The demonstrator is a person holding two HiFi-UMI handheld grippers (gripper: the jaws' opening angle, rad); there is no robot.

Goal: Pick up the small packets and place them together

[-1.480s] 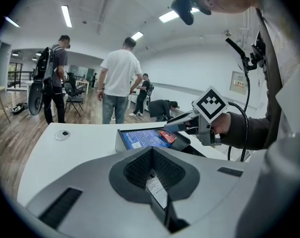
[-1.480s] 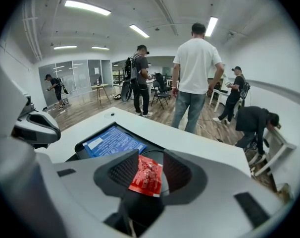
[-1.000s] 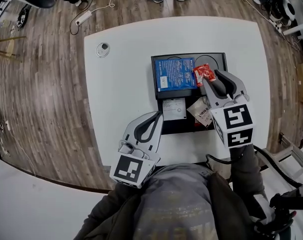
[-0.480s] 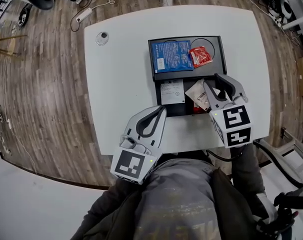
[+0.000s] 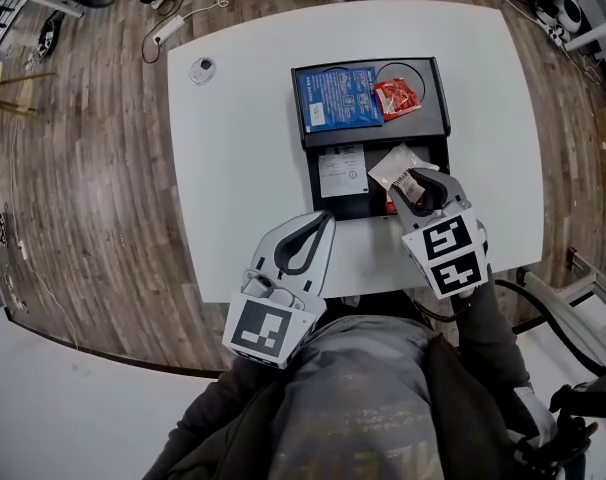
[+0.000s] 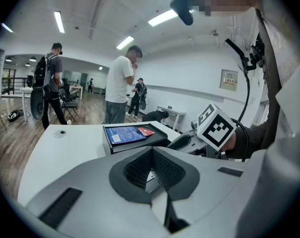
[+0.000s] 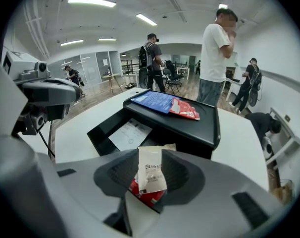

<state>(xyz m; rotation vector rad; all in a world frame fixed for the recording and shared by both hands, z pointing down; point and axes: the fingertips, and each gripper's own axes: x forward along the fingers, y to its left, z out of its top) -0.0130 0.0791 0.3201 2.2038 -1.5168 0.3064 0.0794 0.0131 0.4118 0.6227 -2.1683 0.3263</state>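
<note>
While we count four packets in the black tray, namely one blue packet, one white packet and two red, the white table stands on a wood floor. Our right gripper, a second ago up by the upper red packet, now has its jaws apart over the white packet and the lower red packet. Our left gripper has its jaws closed and empty.

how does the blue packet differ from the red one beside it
The blue packet is much larger than the red packet. The blue packet is a flat rectangle with a white label; the red packet looks crinkled. In the head view the blue packet lies left, the red packet right. Both rest on the black tray's upper level.
</note>
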